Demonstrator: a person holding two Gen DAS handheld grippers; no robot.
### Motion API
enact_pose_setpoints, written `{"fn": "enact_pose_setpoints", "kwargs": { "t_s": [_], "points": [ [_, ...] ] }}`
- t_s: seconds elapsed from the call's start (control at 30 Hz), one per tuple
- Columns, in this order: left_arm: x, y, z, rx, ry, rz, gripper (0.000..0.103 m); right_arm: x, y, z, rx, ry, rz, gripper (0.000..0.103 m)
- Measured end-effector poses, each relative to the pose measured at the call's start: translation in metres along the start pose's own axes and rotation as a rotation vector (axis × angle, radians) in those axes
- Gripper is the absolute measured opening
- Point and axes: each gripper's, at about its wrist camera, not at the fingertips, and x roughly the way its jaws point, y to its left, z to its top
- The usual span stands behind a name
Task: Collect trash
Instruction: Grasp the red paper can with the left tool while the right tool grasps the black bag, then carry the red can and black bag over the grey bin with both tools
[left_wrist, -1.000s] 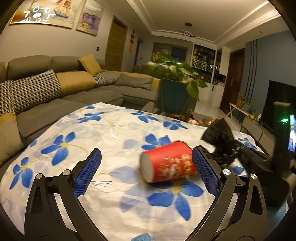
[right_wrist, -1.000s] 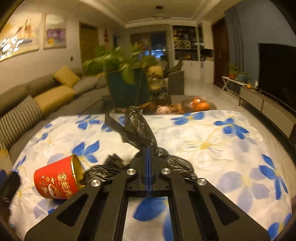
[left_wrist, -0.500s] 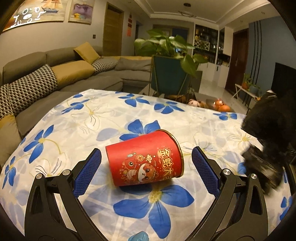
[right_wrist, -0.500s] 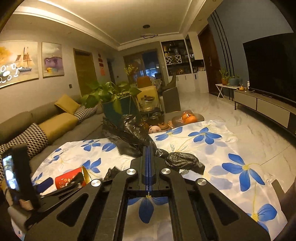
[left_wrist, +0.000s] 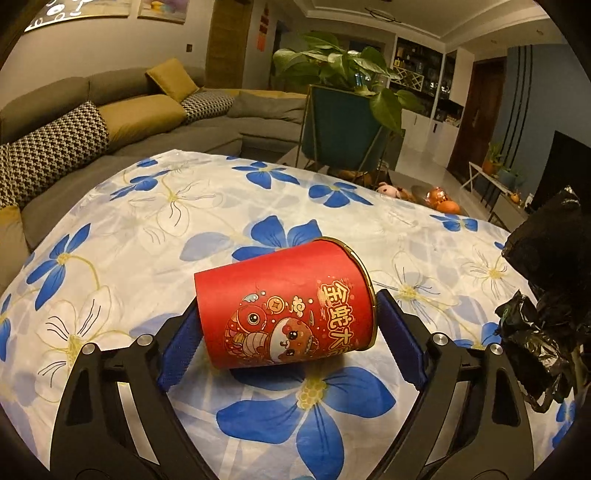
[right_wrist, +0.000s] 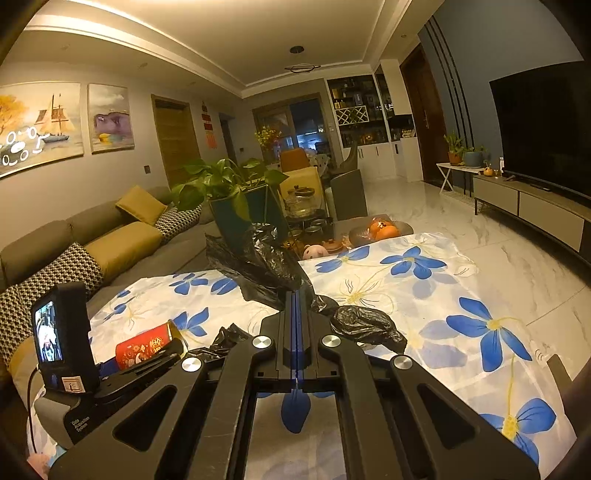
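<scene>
- The red paper cup with a gold rim and cartoon print (left_wrist: 284, 308) lies on its side on the bench, which is covered by a white cloth with blue flowers (left_wrist: 177, 206). The cup's open mouth points to the right and its closed base to the left.
- The cup looks light and thin-walled, so it should lift with almost no effort, but I judge it would crush or go oval under a hard squeeze, most easily near the open rim. The round side also lets it roll on the cloth.
- The better hold is probably end to end, base against one pad and rim against the other, with gentle pressure, since the base is the stiffest part.
- The left gripper (left_wrist: 286, 332) is low over the bench and reaches forward, with its blue-padded fingers (left_wrist: 179, 347) bracketing the cup lengthwise. The left pad sits at the base and the right pad at the rim. They look to be touching or just about to, and I cannot tell whether they have clamped yet.
- The right gripper (right_wrist: 295, 306) is raised above the bench, angled forward and slightly down, its fingers pressed together on a fold of the crumpled black plastic trash bag (right_wrist: 266, 266).
- The bag is soft and limp. Part of it stands up above the fingers and the rest hangs to the cloth, near the cup but to its right. Its mouth is not visibly open, so dropping the cup in may need it spread first.
</scene>
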Motion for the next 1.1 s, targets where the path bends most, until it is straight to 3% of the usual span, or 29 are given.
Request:
{"fn": "enact_pose_setpoints", "kwargs": {
  "t_s": [0.3, 0.67, 1.1],
  "points": [
    [-0.033, -0.006, -0.003, 0.023, -0.060, -0.033, 0.087, -0.015, -0.005, 0.001, 0.000, -0.010, -0.006, 0.001],
    [-0.095, -0.037, -0.013, 0.096, -0.140, -0.109, 0.087, -0.068, -0.026, 0.004, 0.001, -0.055, -0.059, 0.001],
    [-0.166, -0.119, -0.045, 0.228, -0.182, -0.299, 0.087, -0.158, -0.087, 0.005, 0.037, -0.128, -0.201, 0.001]
  ]
}}
